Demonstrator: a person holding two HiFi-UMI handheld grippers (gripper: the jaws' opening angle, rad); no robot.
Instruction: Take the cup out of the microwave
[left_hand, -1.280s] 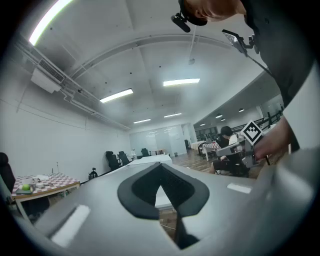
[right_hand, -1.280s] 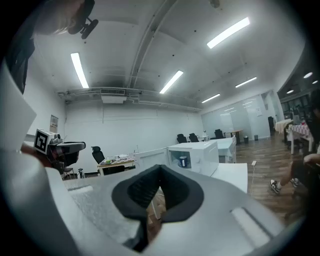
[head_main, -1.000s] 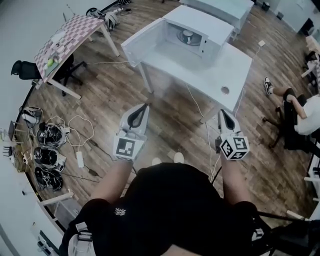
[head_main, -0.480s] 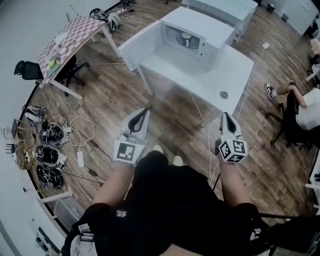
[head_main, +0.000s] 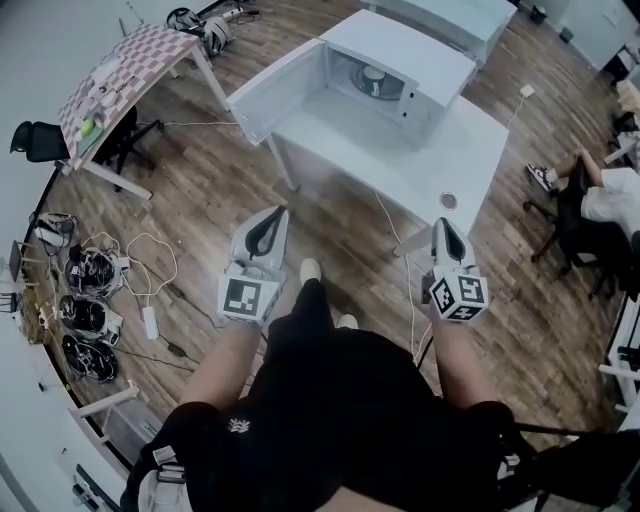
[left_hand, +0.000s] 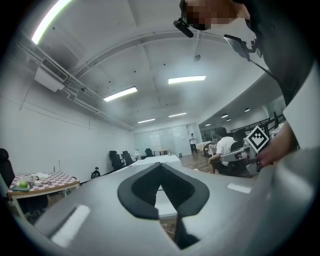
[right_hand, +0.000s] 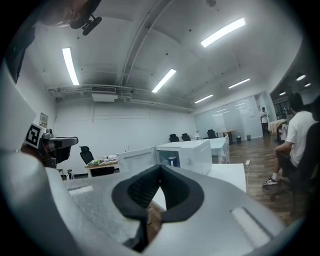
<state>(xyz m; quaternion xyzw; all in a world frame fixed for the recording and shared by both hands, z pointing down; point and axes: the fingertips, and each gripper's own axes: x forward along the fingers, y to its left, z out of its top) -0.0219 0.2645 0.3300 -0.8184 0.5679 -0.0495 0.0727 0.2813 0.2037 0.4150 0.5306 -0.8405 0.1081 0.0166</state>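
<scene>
Standing on the floor (head_main: 220, 190), a little short of a white table (head_main: 450, 140), and looking steeply down. Holding the left gripper (head_main: 281, 211) and the right gripper (head_main: 443, 222) out in front, side by side and well apart, both pointing roughly level toward the table and touching nothing. Pressing the left pads (left_hand: 136, 192) together at the tips, clenched on nothing but each other. Pressing the right pads (right_hand: 134, 194) together the same way, again with nothing between.

Facing the microwave (head_main: 405, 45), set on the table's far part, with the door (head_main: 275, 95) standing wide open to the left. Seeing the cup (head_main: 374, 78) standing upright inside the open cavity, toward the middle, well apart from both grippers. Catching the same cup past the right gripper's shut jaws in the right gripper view, small inside the cavity. Seeing a small round hole (head_main: 449, 201) in the tabletop near its near right corner.

Having off to the left a checked table (head_main: 120, 70) with a small green thing (head_main: 88, 127) on it and a black chair (head_main: 35, 140) just beside it, and nearer the wall a heap of cables (head_main: 150, 260) and dark gear (head_main: 90, 310) on the floor. Having off to the right a seated person (head_main: 610, 200) in a white top, beyond the white table's right side.
</scene>
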